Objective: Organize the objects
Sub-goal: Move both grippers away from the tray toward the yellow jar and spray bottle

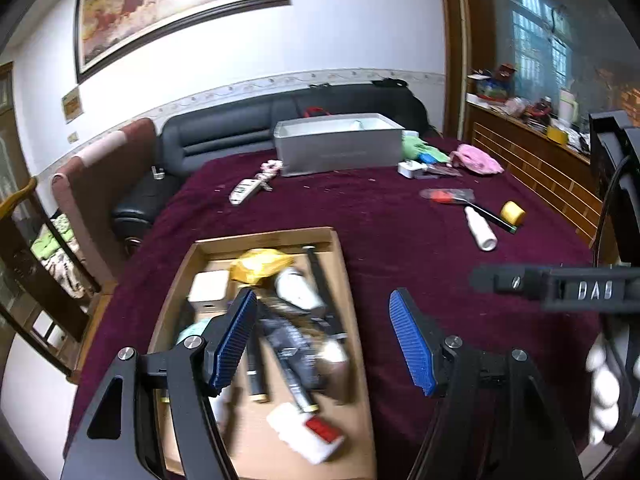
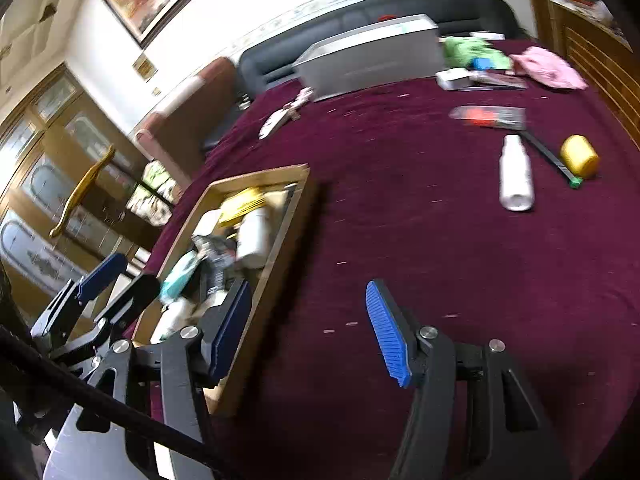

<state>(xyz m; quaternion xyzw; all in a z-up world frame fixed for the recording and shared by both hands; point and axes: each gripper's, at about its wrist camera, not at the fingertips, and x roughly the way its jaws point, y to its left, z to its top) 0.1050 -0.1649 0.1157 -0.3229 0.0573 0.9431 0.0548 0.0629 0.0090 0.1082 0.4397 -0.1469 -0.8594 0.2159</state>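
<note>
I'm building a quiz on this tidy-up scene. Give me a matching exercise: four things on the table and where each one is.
Things:
1. yellow packet
2. white bottle
3. pink cloth
4. remote control

Places:
A. far right of the red cloth
B. inside the wooden tray
C. beside the yellow roll
D. left of the grey box

Pairs: 1-B, 2-C, 3-A, 4-D

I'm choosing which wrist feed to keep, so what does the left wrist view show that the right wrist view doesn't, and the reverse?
Only the left wrist view: the white block with a red label at the near end of the shallow wooden tray, and a white-gloved hand at the right edge.

Only the right wrist view: the wooden glass-fronted cabinet at left, and the left gripper seen from the side.

Both: the tray, the white cylindrical bottle, the yellow tape roll, the grey open box, all on the maroon cloth.
</note>
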